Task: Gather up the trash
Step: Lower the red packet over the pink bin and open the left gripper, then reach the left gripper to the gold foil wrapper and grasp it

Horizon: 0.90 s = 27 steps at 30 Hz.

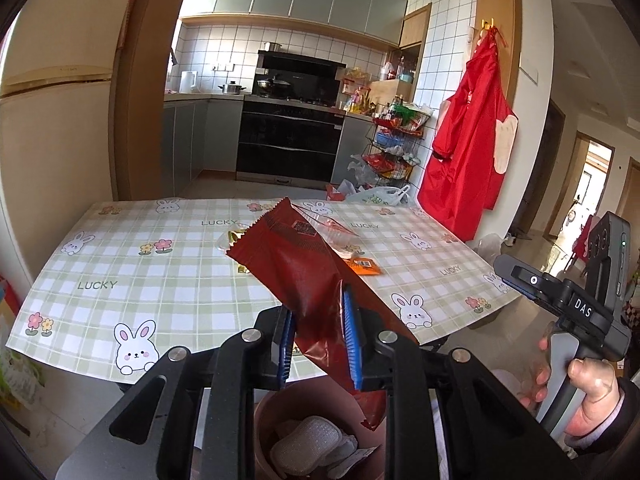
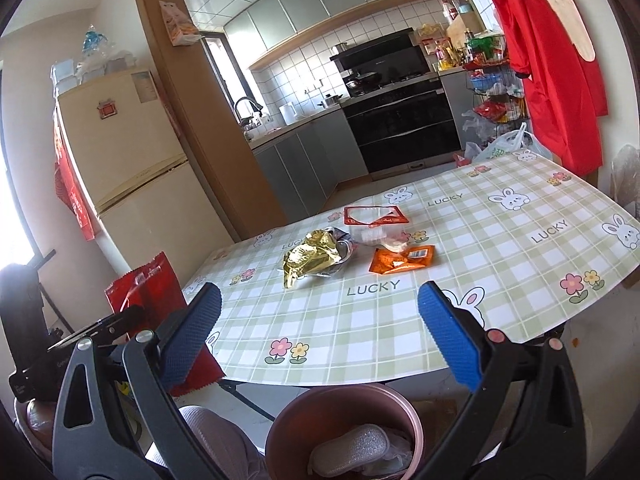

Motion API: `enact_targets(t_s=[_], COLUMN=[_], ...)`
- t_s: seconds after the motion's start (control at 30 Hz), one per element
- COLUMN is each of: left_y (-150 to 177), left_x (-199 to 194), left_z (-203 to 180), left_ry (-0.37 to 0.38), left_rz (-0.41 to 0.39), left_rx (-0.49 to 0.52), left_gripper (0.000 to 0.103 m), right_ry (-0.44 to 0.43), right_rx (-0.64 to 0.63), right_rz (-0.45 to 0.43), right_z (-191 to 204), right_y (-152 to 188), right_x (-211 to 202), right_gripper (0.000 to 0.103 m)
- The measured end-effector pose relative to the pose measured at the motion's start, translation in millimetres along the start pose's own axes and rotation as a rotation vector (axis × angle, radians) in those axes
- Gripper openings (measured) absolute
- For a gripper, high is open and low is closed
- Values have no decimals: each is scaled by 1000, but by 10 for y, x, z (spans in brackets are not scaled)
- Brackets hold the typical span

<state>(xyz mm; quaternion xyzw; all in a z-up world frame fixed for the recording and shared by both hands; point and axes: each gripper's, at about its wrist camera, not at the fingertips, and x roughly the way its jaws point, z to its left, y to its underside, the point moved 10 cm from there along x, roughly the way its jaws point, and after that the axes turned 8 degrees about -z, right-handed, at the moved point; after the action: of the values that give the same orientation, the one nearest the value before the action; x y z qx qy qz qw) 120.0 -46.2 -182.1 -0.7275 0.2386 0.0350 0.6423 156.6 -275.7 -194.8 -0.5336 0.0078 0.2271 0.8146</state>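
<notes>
The left gripper (image 1: 322, 336) fingers are pinching a red wrapper (image 1: 304, 264) above a bin (image 2: 344, 432); the right gripper (image 2: 320, 332) fingers are gaping wide, seemingly holding nothing.

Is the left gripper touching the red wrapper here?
Touching. In the left wrist view both blue pads of the left gripper press on the red wrapper, which sticks up from between them above the bin.
</notes>
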Motion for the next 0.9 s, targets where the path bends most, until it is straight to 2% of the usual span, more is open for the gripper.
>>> enact_targets(t_s=[0.2, 0.23, 0.27, 0.3, 0.33, 0.43, 0.73, 0.9], left_y=[157, 171, 183, 187, 193, 192, 139, 189], left_x=[131, 145, 157, 173, 170, 159, 93, 83], left_z=[-105, -124, -144, -159, -148, -99, 325, 507], left_ry=[24, 33, 51, 63, 70, 69, -85, -127], left_rz=[54, 57, 60, 65, 61, 45, 17, 26], left_rx=[-2, -6, -13, -21, -34, -71, -143, -170], left_gripper=[23, 29, 38, 71, 88, 90, 97, 97], right_ry=[2, 2, 2, 3, 3, 5, 15, 25], right_rx=[9, 11, 13, 15, 17, 21, 30, 36], right_rz=[7, 9, 10, 11, 13, 17, 28, 39], right_z=[-31, -31, -37, -43, -42, -56, -77, -102], right_y=[29, 31, 37, 43, 45, 58, 99, 131], right_x=[14, 21, 25, 30, 34, 39, 48, 70], right_gripper=[97, 97, 97, 97, 97, 97, 97, 97])
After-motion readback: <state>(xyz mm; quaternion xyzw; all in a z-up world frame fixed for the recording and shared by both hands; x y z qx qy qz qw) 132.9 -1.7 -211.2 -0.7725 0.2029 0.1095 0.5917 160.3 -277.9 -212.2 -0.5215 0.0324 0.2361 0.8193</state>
